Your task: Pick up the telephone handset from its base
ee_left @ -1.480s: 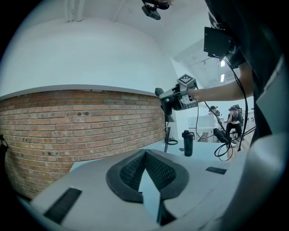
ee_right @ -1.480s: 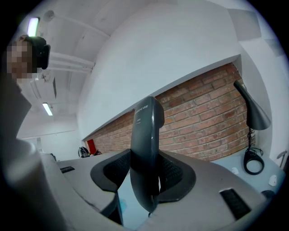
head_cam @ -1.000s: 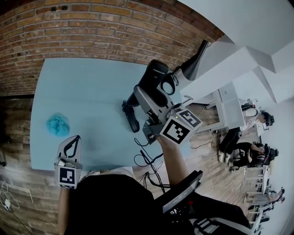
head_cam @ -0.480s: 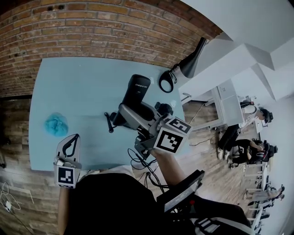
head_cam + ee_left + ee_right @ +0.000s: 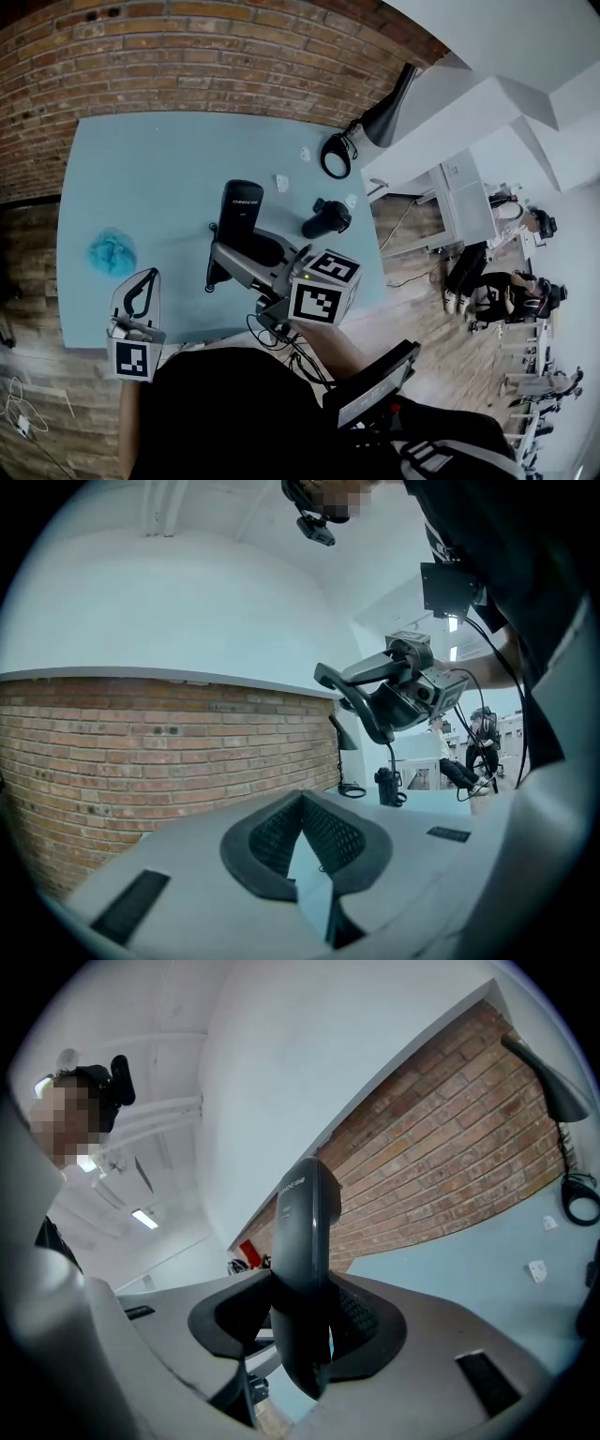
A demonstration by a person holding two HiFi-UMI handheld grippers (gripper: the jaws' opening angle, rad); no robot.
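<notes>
There's print on the black handset (image 5: 242, 220): one short line of white lettering across its upper end. It's too small in the head view and too skewed in the right gripper view to spell out. Just below the handset, the cube (image 5: 323, 291) of the right hand-held gripper (image 5: 223, 255) shows black-and-white square code markers. Lower left of the handset, the left hand-held gripper (image 5: 150, 277) shows one too.

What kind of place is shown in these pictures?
Probably a shared office or lab workspace: a brick wall along a blue table, a desk lamp, and people seated near white desks on the right.
</notes>
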